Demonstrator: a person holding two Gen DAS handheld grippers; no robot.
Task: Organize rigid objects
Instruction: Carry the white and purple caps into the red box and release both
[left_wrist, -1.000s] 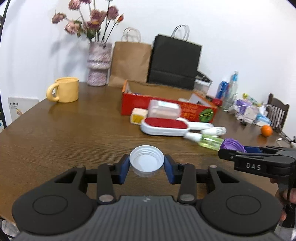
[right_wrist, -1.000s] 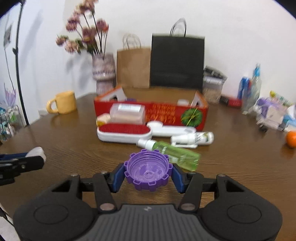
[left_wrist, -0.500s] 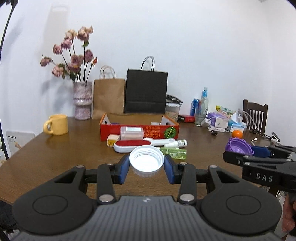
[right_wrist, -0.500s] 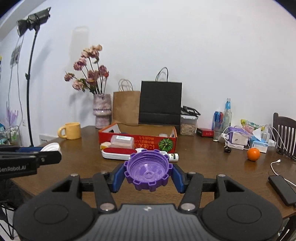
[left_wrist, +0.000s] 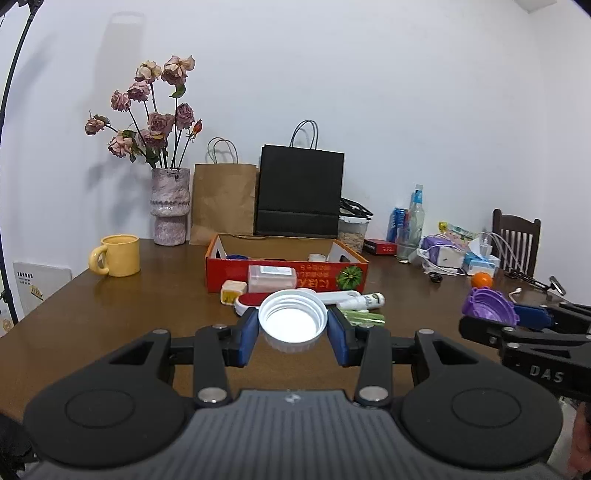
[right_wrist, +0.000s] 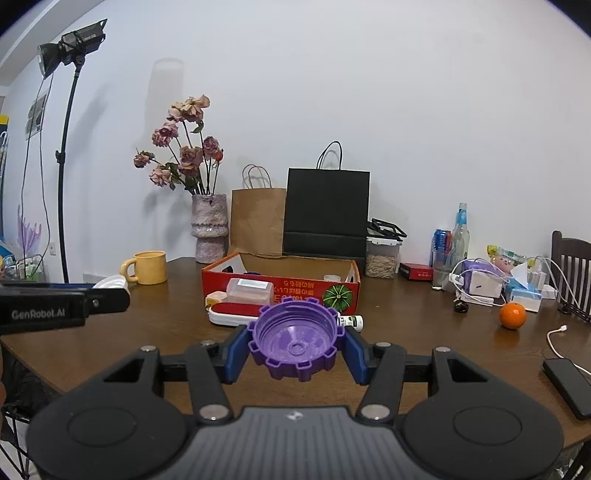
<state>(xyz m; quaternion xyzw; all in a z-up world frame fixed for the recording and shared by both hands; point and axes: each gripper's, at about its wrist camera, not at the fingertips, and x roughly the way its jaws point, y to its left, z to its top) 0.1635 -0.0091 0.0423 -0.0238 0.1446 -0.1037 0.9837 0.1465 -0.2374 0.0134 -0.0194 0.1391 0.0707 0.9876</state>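
My left gripper (left_wrist: 292, 328) is shut on a white screw lid (left_wrist: 291, 320), held hollow side up above the near part of the brown table (left_wrist: 129, 314). My right gripper (right_wrist: 295, 345) is shut on a purple notched lid (right_wrist: 295, 338), also hollow side up. Each gripper shows at the edge of the other's view, the purple lid (left_wrist: 487, 304) at the right, the white lid (right_wrist: 112, 283) at the left. Beyond them stands an open red cardboard box (right_wrist: 280, 286). In front of it lie a clear lidded container (left_wrist: 271, 276), a red-and-white brush (right_wrist: 236, 312) and a white tube (left_wrist: 364, 300).
A yellow mug (left_wrist: 118, 255), a vase of dried flowers (left_wrist: 170, 210) and two paper bags (left_wrist: 299, 194) stand at the back. Bottles, cables, tissue packs and an orange (right_wrist: 512, 315) crowd the right side. A black phone (right_wrist: 569, 384) lies at the right edge; a chair (left_wrist: 517, 240) beyond.
Both grippers have pulled back from the box and risen, each keeping its lid. The box and the items before it now look smaller and farther away.
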